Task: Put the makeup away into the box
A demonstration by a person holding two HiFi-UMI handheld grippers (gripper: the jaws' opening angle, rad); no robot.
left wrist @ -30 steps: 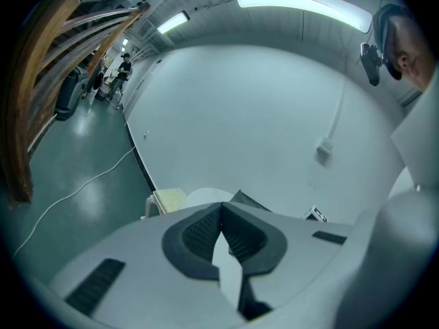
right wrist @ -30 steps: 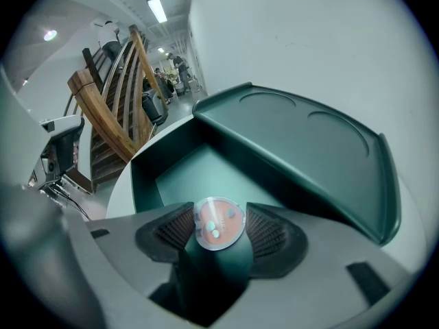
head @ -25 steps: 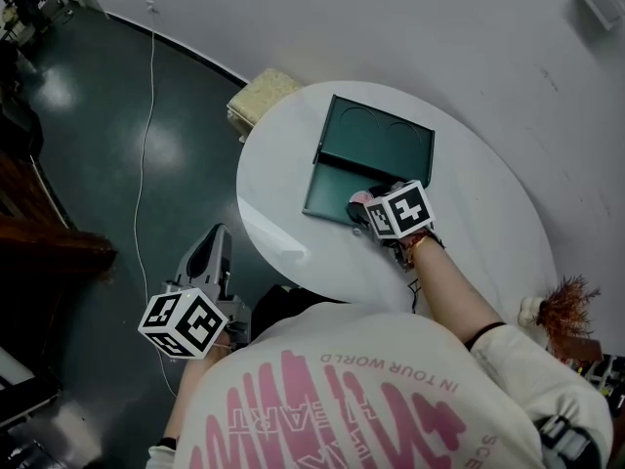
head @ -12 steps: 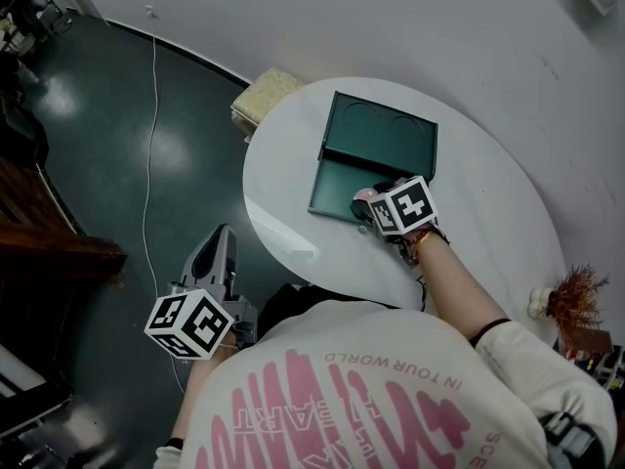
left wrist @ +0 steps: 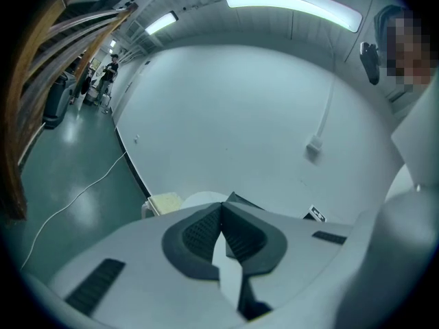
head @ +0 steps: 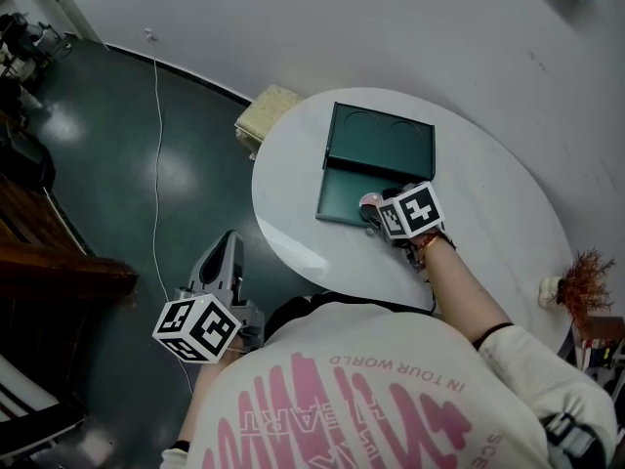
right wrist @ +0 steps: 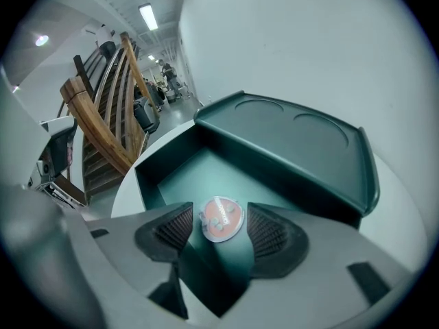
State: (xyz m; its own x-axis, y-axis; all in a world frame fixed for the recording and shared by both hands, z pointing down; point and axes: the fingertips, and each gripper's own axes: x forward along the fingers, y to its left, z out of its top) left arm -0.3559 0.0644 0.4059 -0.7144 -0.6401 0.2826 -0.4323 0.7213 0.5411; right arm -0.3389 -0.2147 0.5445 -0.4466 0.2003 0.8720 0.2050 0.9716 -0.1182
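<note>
The person wears a white T-shirt [head: 391, 399] with pink lettering and a thin black armband [head: 485, 333]. The pale grey left gripper [head: 227, 240] and right gripper [right wrist: 219, 226] have dark ribbed pads [right wrist: 267, 233] and black-and-white marker cubes [head: 197, 328].

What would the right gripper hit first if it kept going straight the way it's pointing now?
Most likely the floor of the green box. The right gripper points down into it, jaws apart either side of the pink compact, which sits in the gap. How near the floor lies is unclear.
</note>
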